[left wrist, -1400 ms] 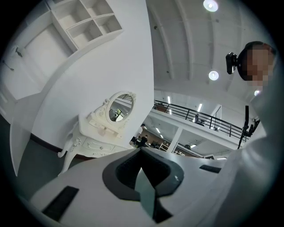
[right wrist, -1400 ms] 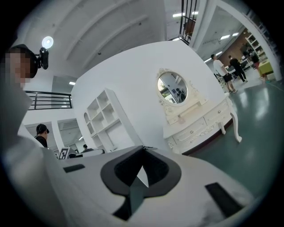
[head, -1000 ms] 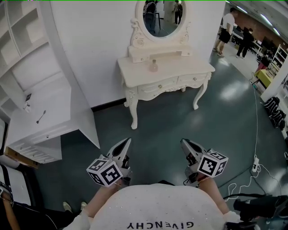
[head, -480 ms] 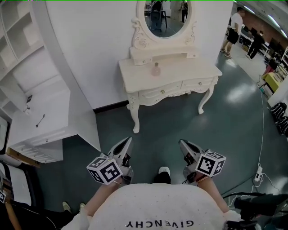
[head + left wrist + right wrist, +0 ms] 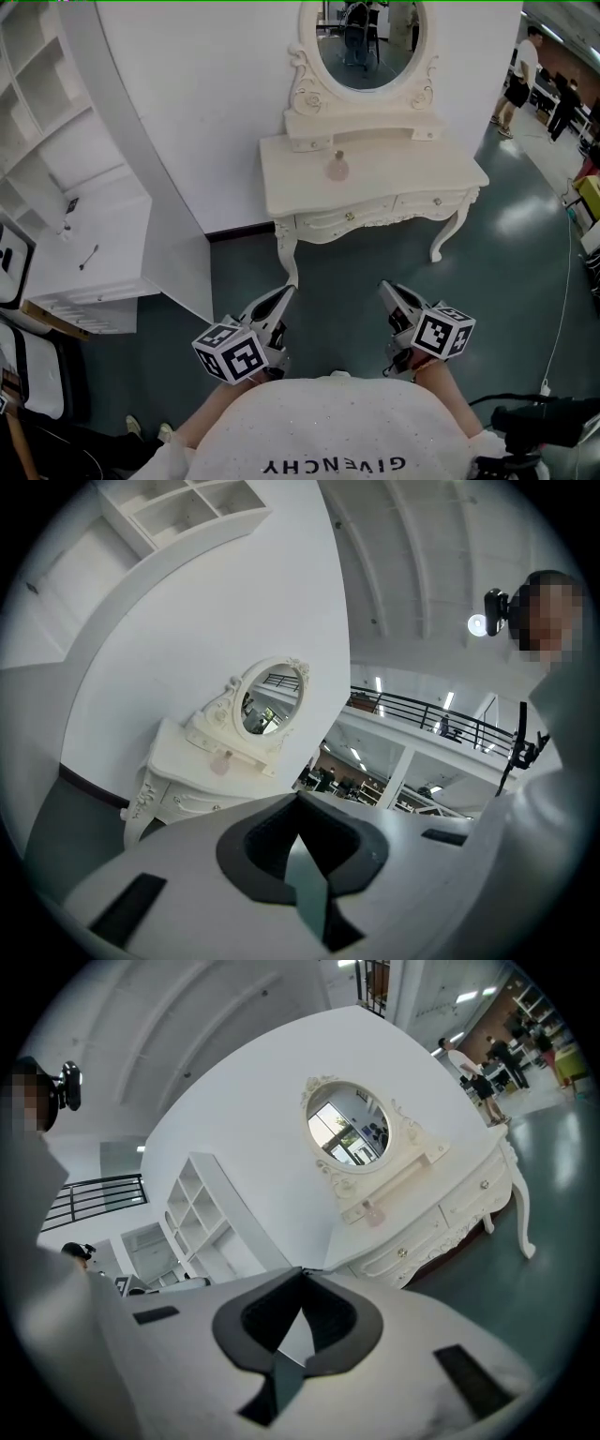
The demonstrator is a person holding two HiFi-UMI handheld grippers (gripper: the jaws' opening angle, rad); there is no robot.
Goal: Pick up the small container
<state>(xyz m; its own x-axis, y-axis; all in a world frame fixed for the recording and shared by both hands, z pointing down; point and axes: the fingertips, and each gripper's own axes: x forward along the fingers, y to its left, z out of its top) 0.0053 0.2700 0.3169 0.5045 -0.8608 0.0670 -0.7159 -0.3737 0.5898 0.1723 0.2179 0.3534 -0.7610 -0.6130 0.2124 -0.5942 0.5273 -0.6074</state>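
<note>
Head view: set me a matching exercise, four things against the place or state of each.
Things:
1 small container
2 oval mirror
3 right gripper
4 shelf unit

Places or states:
a at the picture's far left
b jaws together, nothing held
c standing on the dressing table
d upright at the table's back edge

Pairs: 1-c; 2-d; 3-b; 4-a

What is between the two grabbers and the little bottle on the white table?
Only bare floor and the white table front edge lie before the little bottle; the head view shows it.
</note>
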